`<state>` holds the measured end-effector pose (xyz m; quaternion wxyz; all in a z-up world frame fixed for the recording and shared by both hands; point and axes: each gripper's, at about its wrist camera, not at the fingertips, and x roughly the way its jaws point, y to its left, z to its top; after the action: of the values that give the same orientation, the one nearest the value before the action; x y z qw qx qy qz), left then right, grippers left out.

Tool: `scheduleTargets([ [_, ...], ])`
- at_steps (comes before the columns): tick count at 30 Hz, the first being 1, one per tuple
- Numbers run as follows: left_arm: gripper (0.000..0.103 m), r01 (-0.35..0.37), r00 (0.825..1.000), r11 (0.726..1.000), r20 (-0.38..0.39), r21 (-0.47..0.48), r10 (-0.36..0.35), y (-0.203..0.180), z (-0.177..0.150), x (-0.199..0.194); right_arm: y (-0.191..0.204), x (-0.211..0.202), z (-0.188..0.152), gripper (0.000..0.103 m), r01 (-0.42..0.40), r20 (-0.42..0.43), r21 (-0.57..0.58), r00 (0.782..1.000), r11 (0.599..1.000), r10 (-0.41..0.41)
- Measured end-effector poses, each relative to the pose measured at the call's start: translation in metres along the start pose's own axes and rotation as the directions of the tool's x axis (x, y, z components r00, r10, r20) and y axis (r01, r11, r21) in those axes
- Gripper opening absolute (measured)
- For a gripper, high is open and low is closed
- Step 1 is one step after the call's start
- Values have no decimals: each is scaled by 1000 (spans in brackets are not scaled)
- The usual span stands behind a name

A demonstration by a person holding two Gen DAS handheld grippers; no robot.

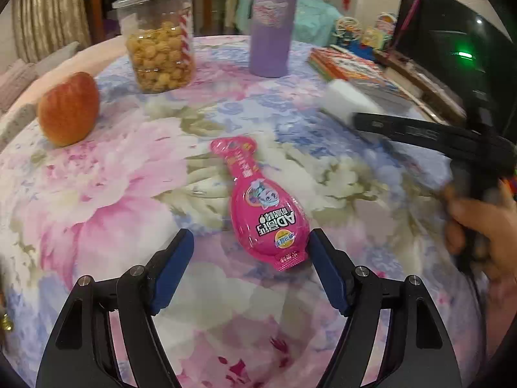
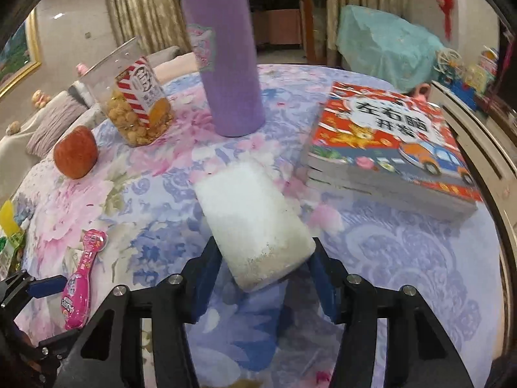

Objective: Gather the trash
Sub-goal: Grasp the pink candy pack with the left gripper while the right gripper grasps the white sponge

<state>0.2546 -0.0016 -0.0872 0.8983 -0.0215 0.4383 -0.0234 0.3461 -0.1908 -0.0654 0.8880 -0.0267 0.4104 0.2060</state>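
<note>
Left gripper (image 1: 250,247) angled down over floral cloth (image 1: 97,194), jaws apart, nothing clamped. Pink wrapper (image 1: 258,207) flat on cloth, lower end lying between the tips: close to the right-hand pad, whether touching cannot be told; wide gap to the left-hand pad. Bare cloth on the wrapper's left, out to apple (image 1: 68,109) near the table's left edge.

Right gripper (image 2: 263,255) around near end of white sponge (image 2: 250,216). Both blue pads (image 2: 206,268) hard against sponge's sides; reads as clamped on it. In left wrist view same sponge seen blurred, ahead of a dark finger.

Behind sponge: purple bottle (image 2: 223,61) upright, clear of it. Snack jar (image 2: 135,97) left of bottle, apple beyond that. Book stack (image 2: 387,155) right of sponge, a strip of cloth between them, its far side near the table's right edge. Open cloth in front of books.

Yellow-green packet (image 2: 9,236) at left border of right wrist view, partly cut off. Person's hand (image 1: 478,226) on right gripper's handle, blurred
</note>
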Motion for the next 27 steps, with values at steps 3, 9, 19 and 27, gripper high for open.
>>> scheduleTargets([
  [3,74,-15,1000,1000,-2,-17,15,4,1,2,-1,-18,-13,55,4,13,42,1000,999,-5],
  [9,51,-16,1000,1000,8,-24,17,6,1,1,1,-75,-66,55,28,27,163,999,986,-32],
  [19,39,85,996,996,-17,-18,-86,11,-19,-23,13,-112,-116,58,36,23,257,999,966,-43],
  [27,72,-5,1000,999,16,-35,6,8,10,-4,13,-113,-119,60,40,54,246,997,968,-55],
])
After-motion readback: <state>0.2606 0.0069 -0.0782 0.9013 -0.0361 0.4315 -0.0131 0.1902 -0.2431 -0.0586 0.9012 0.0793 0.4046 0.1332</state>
